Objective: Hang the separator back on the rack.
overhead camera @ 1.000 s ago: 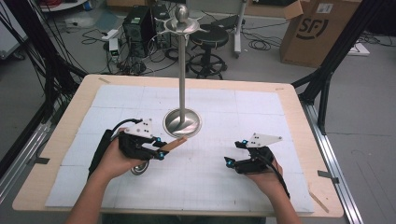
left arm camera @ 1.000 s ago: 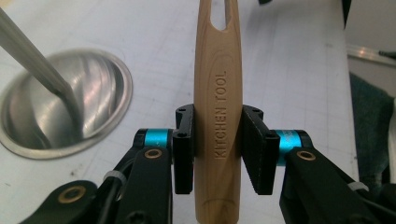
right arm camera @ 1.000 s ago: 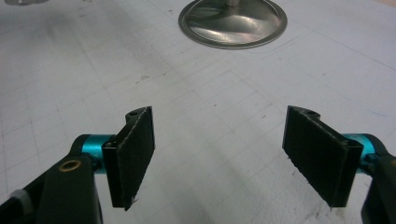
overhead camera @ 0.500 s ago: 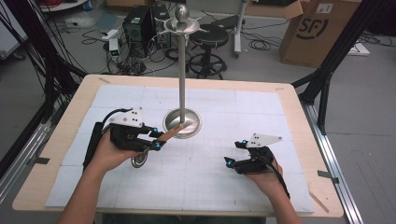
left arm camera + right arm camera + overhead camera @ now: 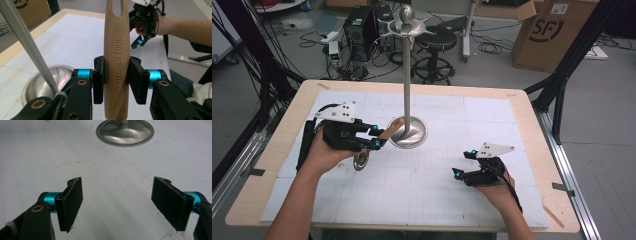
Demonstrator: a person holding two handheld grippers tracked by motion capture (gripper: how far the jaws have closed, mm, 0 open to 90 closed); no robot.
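The wooden-handled kitchen tool (image 5: 116, 62) sits clamped in the left gripper (image 5: 377, 137), lifted off the table (image 5: 282, 150), its metal head (image 5: 360, 161) hanging low, the handle's slotted end pointing at the steel stand (image 5: 407, 75); this looks like the carry toward hanging it; next, I'd say, the slot must be raised to the hooks at the top (image 5: 404, 27); the left gripper view reads "KITCHEN TOOL" on the handle, illegible in the high view; the right gripper (image 5: 117, 203) rests wide and empty near the stand's base (image 5: 125, 131).

The wooden handle (image 5: 116, 62), stamped "KITCHEN TOOL" and slotted at its end, was clamped above the table; its metal head (image 5: 360, 161) hung below.
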